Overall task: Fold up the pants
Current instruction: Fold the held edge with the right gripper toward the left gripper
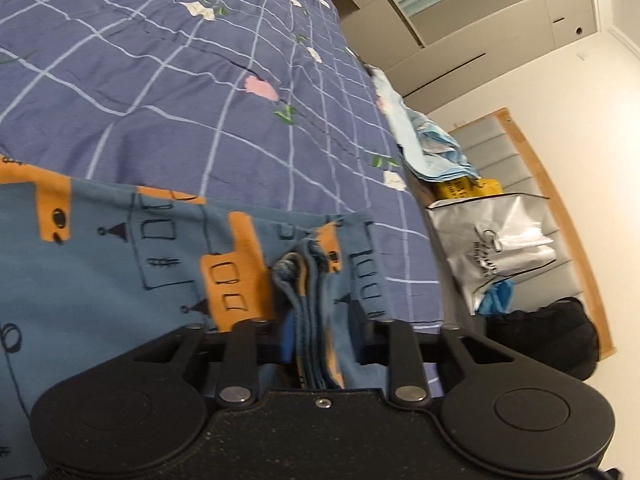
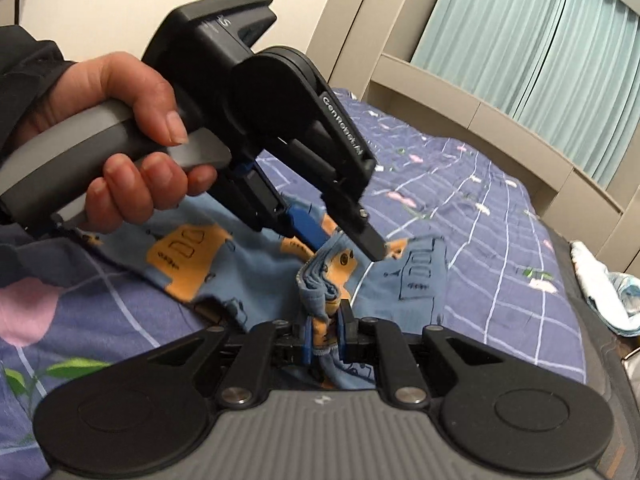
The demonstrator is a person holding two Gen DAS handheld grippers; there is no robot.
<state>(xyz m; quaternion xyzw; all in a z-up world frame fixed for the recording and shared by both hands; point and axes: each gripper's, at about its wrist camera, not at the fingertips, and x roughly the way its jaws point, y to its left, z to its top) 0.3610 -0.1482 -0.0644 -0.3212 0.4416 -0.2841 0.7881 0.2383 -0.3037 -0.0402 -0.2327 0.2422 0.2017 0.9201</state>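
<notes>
While bunching on the checked bed cover [image 1: 168, 92], blue pants [image 1: 100, 264] with orange houses being gathered: left claw [image 2: 348, 246] nearly closed around layered hems, contact unclear; right claw [image 2: 324, 340] clamped on the same bunch. Worth squaring edges before creasing. "Genrobot" lettering showing on claw arm; white bag's [image 1: 496, 248] script unreadable.

Soft matt cloth pants [image 1: 100, 264] on matt cotton-looking bedsheet [image 1: 168, 92].

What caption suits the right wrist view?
Both tools, right and left, pinch the patterned pants on a bed.
</notes>
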